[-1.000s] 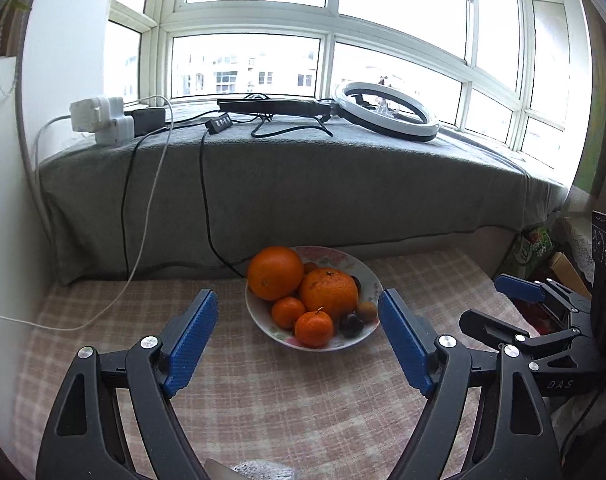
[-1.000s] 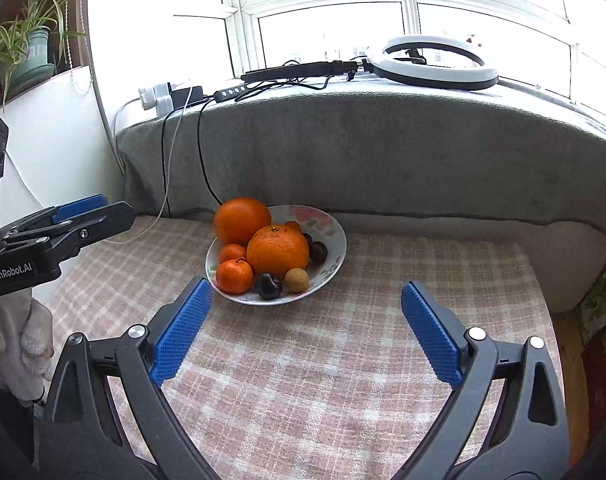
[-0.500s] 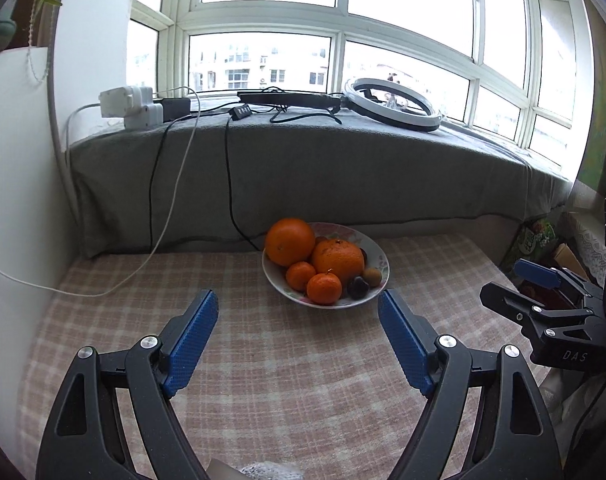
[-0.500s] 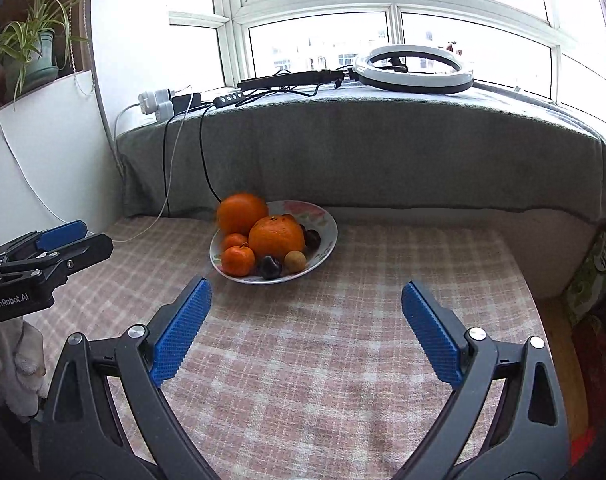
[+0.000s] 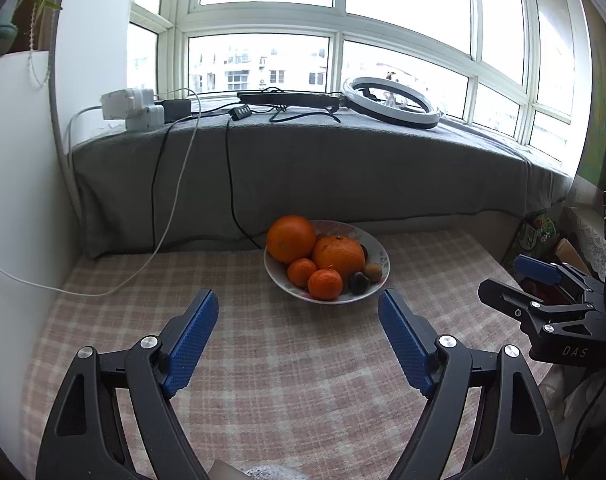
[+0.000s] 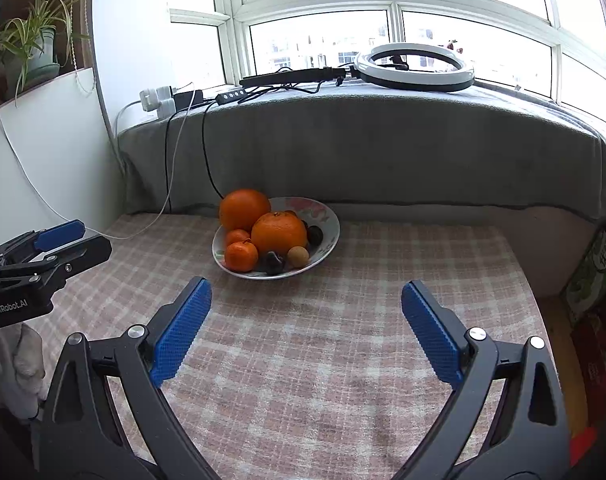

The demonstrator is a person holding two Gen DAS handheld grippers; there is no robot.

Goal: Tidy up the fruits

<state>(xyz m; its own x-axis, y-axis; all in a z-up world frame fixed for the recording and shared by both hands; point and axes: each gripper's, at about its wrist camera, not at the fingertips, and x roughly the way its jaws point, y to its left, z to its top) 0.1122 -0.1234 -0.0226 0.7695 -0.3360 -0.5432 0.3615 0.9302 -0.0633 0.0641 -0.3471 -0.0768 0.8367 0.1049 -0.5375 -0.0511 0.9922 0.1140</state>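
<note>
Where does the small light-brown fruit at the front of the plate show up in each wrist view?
Left wrist view: the light-brown fruit lies at the plate's right front edge, right of the dark fruit.
Right wrist view: it lies at the front, just right of the dark fruit, below the big orange.
Shared landmark: the ring light on the sill.

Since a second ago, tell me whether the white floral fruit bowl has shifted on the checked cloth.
No. The white floral fruit bowl sits by the same hanging black cable; only the cameras drew back.
</note>
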